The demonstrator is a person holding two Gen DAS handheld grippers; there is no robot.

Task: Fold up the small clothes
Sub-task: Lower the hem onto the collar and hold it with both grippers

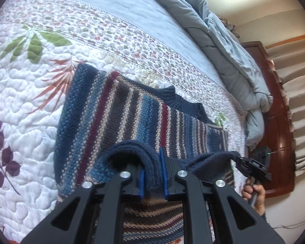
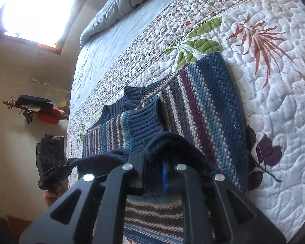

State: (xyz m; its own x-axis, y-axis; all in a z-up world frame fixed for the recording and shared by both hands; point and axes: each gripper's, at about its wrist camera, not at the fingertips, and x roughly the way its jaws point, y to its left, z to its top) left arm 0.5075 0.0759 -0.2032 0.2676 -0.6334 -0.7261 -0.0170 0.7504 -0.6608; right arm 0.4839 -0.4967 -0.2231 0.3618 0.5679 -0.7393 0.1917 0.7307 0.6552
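Observation:
A small striped knit sweater (image 1: 120, 111) in blue, maroon, cream and grey lies on a quilted bed; it also shows in the right wrist view (image 2: 203, 109). Its navy ribbed hem (image 1: 132, 154) is lifted and doubled over the body. My left gripper (image 1: 153, 170) is shut on this navy hem, the fabric pinched between the blue pads. My right gripper (image 2: 154, 166) is shut on the hem's other end (image 2: 172, 142). The right gripper also appears in the left wrist view (image 1: 241, 162), holding the hem corner, and the left gripper shows at the left of the right wrist view (image 2: 59, 168).
The white floral quilt (image 1: 30, 101) covers the bed. A bunched pale blue duvet (image 1: 223, 46) lies at the far end by a wooden headboard (image 1: 278, 122). A wall hook with dark items (image 2: 34, 105) and a bright window (image 2: 34, 10) show beyond the bed's edge.

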